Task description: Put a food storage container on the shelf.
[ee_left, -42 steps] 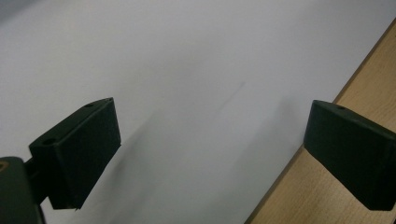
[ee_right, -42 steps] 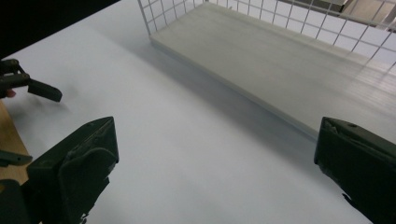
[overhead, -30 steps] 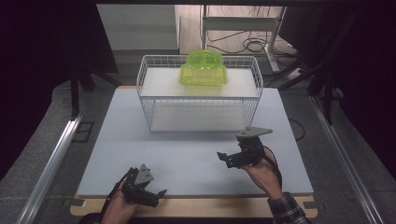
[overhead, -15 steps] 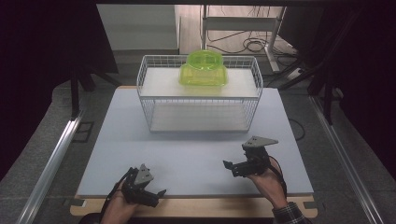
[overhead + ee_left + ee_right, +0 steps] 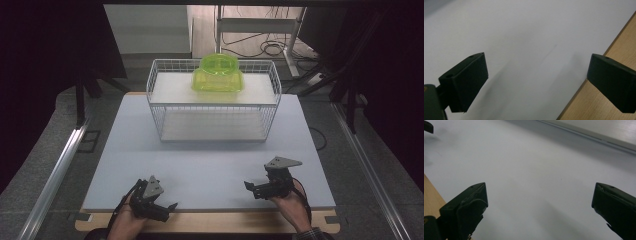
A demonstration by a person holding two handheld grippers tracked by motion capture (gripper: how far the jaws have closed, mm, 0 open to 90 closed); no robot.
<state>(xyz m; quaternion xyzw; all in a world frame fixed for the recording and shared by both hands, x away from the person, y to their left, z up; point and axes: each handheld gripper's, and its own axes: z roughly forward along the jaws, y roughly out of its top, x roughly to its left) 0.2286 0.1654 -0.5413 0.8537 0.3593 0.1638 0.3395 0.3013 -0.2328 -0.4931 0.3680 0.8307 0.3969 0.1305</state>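
**Two empty grippers wait, far from the green box**

At the lower left of the high view, the left gripper (image 5: 169,207) sits at the near edge of the counter (image 5: 210,165). Its jaws are wide open and hold nothing. In the upper middle, a green plastic box (image 5: 218,74) rests on the top shelf of a white wire basket (image 5: 155,107). At the lower right, the right gripper (image 5: 250,187) rests low on the counter, jaws wide apart too, with nothing between them. Both are well apart from the box. I think a reach could go wrong here: a gripper may bump the wire rim and push the basket, or squeeze the smooth box badly so it slips off.
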